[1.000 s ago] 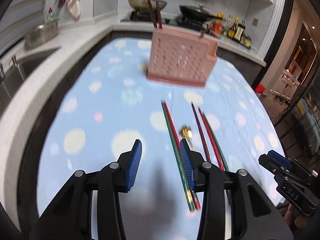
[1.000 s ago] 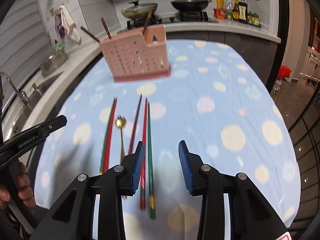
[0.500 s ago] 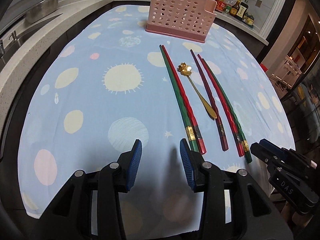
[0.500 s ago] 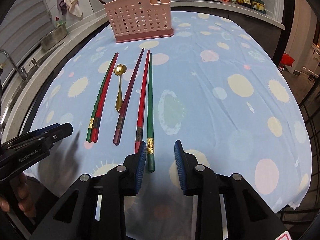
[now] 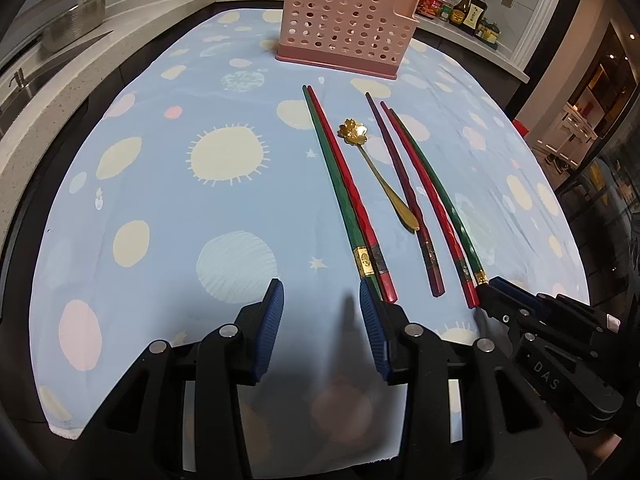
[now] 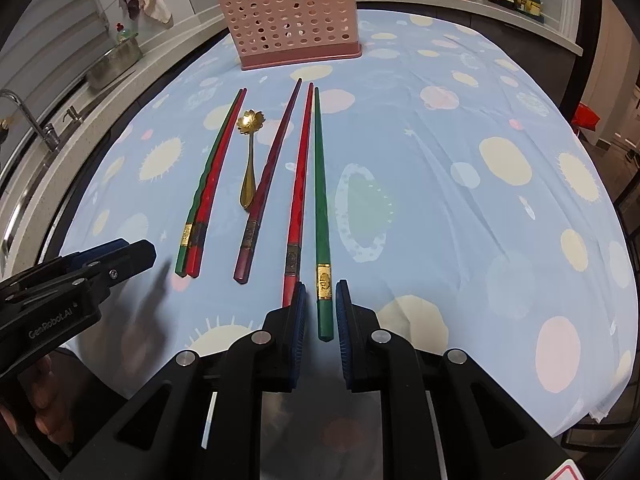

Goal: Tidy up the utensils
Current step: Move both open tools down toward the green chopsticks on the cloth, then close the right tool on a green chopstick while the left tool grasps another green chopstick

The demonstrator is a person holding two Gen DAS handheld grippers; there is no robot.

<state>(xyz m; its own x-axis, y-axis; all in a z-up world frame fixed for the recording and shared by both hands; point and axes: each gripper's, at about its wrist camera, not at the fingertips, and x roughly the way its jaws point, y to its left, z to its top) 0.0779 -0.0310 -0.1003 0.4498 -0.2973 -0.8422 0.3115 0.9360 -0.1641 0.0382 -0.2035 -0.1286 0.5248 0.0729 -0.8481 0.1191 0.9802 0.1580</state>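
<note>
A pink perforated utensil holder (image 5: 344,28) (image 6: 292,20) stands at the far side of the table, with chopsticks sticking out of it. Several red, green and dark red chopsticks and a gold flower spoon (image 5: 376,172) (image 6: 250,152) lie side by side on the cloth. My right gripper (image 6: 320,308) is narrowly open, its pads (image 6: 299,308) on either side of the near end of the rightmost green chopstick (image 6: 320,200), not clamped. My left gripper (image 5: 320,312) is open and empty, its right pad beside the near end of the left green and red pair (image 5: 348,200).
The table has a blue cloth (image 5: 160,160) with pale spots. A counter with a sink (image 5: 24,80) and a metal pot (image 5: 76,24) runs along the left. A stove with pans and sauce bottles (image 5: 460,8) is behind the holder. The cloth's near edge hangs just under the grippers.
Both grippers have pulled back and down toward the near ends of the chopsticks. The right gripper's jaws have narrowed around the end of the green chopstick.
</note>
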